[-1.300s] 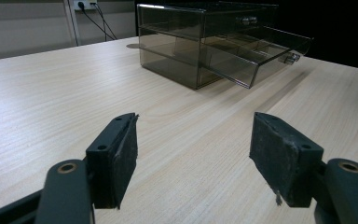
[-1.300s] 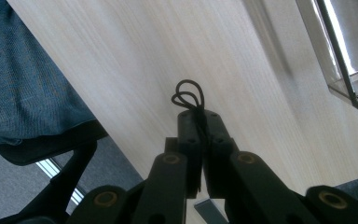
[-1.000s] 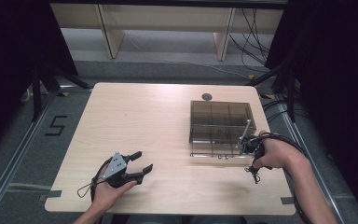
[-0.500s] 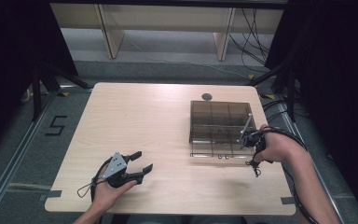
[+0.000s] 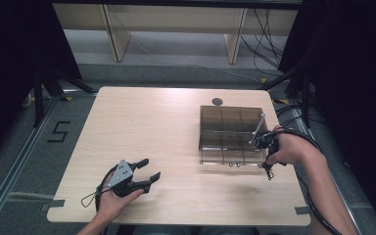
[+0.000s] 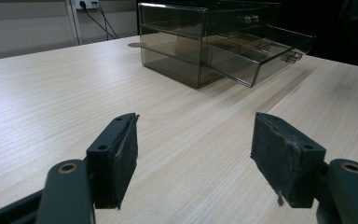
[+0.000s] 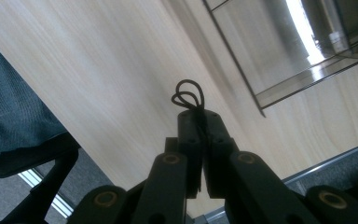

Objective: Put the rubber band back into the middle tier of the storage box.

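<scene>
1. Resting at seven o'clock on the wooden table [image 5: 176, 122], left gripper [image 5: 144, 176] with jaws spread wide, holding nothing, apparently idle.
2. Pinching a looped black cord [image 7: 189, 97], right gripper [image 7: 200, 122] with jaws clamped together.
3. Hovering at four o'clock just beside the smoked acrylic drawer organizer [image 5: 230, 128], lower drawer [image 6: 261, 53] pulled out, probably to receive the cord.
</scene>
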The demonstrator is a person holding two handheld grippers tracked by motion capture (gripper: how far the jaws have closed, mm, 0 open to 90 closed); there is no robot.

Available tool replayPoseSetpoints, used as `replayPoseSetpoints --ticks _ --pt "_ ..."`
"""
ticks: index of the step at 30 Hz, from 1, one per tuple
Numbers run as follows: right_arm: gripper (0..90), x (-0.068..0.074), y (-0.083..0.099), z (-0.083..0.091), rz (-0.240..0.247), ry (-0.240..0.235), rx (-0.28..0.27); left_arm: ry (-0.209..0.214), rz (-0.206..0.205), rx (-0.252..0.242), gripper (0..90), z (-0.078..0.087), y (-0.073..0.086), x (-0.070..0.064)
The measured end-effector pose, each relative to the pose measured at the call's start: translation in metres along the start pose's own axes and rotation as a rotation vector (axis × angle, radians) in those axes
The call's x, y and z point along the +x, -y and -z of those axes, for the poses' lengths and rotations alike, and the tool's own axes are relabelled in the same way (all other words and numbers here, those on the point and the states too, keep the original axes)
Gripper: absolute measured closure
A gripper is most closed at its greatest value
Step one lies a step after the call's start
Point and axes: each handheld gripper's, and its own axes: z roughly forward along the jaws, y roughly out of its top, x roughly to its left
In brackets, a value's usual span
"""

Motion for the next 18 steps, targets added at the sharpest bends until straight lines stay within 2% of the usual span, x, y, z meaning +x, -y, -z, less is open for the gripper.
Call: replayPoseSetpoints --ticks 3,4,6,7,9,10,14,16,18 --pt "88.1 -0.0007 -0.0010 0.0031 -0.028 0.004 0.001 0.000 0.000 0.000 31.4 0.0000 0.0000 0.0000" --pt "88.1 -0.0019 -0.0014 0.0034 -0.018 0.011 -0.005 0.000 0.000 0.000 31.4 0.0000 0.0000 0.0000" --pt "88.2 -0.0021 -0.0023 0.0052 -0.032 0.003 -0.002 0.000 0.001 0.000 31.4 0.0000 0.0000 0.0000" --pt "88.1 -0.0043 -0.0028 0.0054 -0.007 0.015 0.002 0.000 0.000 0.001 31.4 0.0000 0.0000 0.0001" --pt "88.1 -0.0031 -0.0039 0.0055 -0.026 0.005 -0.009 0.000 0.002 0.000 31.4 0.0000 0.0000 0.0000" --pt "88.1 -0.0050 -0.0043 0.0056 -0.007 0.013 -0.010 0.000 0.001 0.000 31.4 0.0000 0.0000 0.0001" --pt "88.1 -0.0057 -0.0055 0.0070 -0.018 0.012 -0.017 0.000 0.003 0.001 31.4 -0.0002 -0.0001 0.0001" --pt "88.1 -0.0068 -0.0060 0.0078 -0.020 0.026 -0.019 0.000 0.003 0.001 31.4 -0.0002 -0.0001 0.0001" --pt "88.1 -0.0074 -0.0068 0.0091 -0.021 0.015 -0.024 0.000 0.000 0.001 31.4 -0.0001 -0.0002 0.0004"
